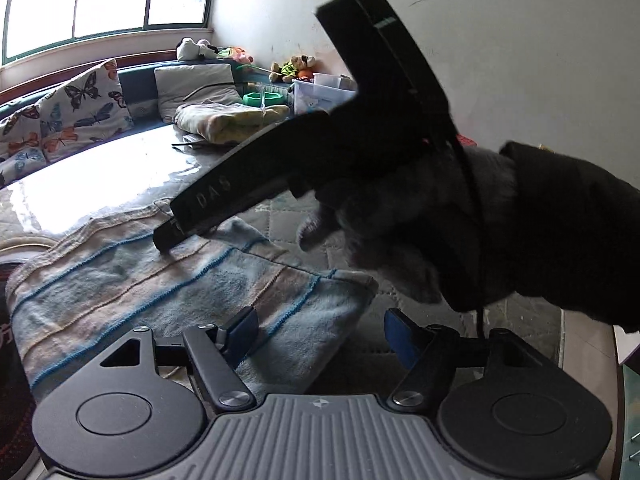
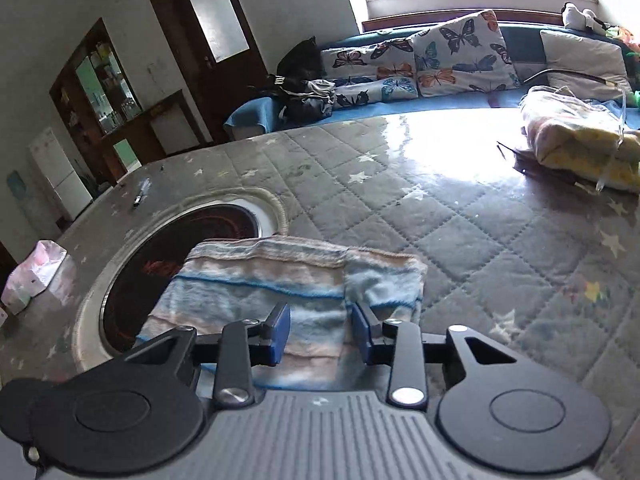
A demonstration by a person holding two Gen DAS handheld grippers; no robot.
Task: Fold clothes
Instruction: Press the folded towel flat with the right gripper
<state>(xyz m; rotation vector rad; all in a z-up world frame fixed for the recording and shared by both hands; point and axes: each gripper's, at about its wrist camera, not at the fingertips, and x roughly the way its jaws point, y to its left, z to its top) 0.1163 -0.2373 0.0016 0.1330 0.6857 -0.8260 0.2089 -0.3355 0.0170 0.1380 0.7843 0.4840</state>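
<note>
I see the striped cloth (image 2: 288, 280) lying in a compact rectangle on the quilted desk (image 2: 460, 220), its 9 o'clock edge hanging over the round recessed hob (image 2: 180, 248); in the left view the same cloth (image 1: 160, 280) shows a doubled layer with a seam running across it. That could be a fold just made or one partly done, so I judge only how it lies. The risks: the part over the hob has no flat support, so pressing there could let it sag or slide into the recess; the glossy cover on the desk looks slippery, so a sideways drag could shift the whole stack and open the layers; and the two tools are close together, so they could knock each other. My right tool (image 2: 320, 334) has its blue pads parted with nothing between them, poised above the near edge of the cloth; in the left view its tip (image 1: 168, 236) seems to touch the cloth towards 11 o'clock, held in a gloved hand (image 1: 400, 232). My left tool (image 1: 320, 336) is also spread wide and empty, hovering over the cloth's 5 o'clock corner. A second folded bundle (image 2: 580, 144) sits well apart at 2 o'clock.
</note>
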